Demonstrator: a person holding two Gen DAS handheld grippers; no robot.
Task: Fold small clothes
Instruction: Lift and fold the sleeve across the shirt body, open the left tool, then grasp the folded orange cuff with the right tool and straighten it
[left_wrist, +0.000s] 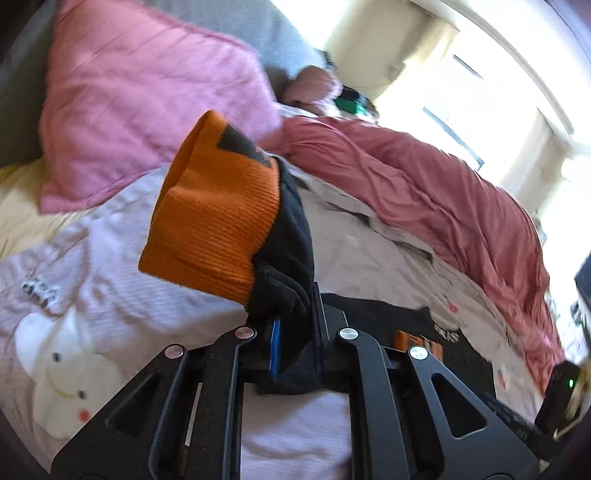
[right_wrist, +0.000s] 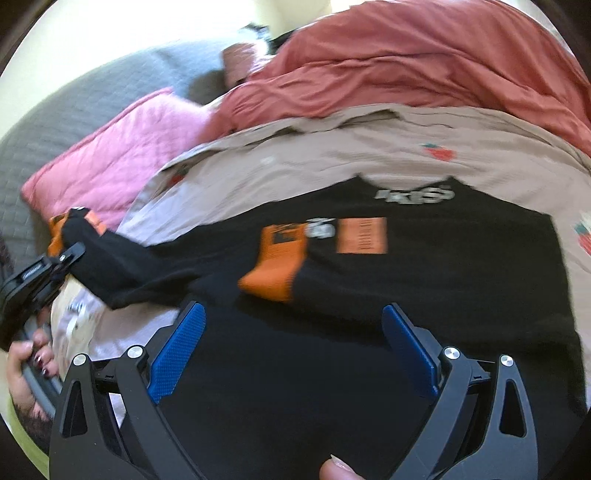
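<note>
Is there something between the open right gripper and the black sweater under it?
Nothing visible. The right gripper is open directly above the black sweater, with only bare fabric between its fingers. The left gripper holds one sleeve off to the side.

Sweater (right_wrist: 369, 295) flat on sheet (right_wrist: 369, 147); pillow (right_wrist: 110, 166) left; duvet (right_wrist: 406, 55) behind.

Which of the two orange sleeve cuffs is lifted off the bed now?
The cuff clamped in the left gripper is lifted. The other cuff lies folded flat across the black garment.
</note>
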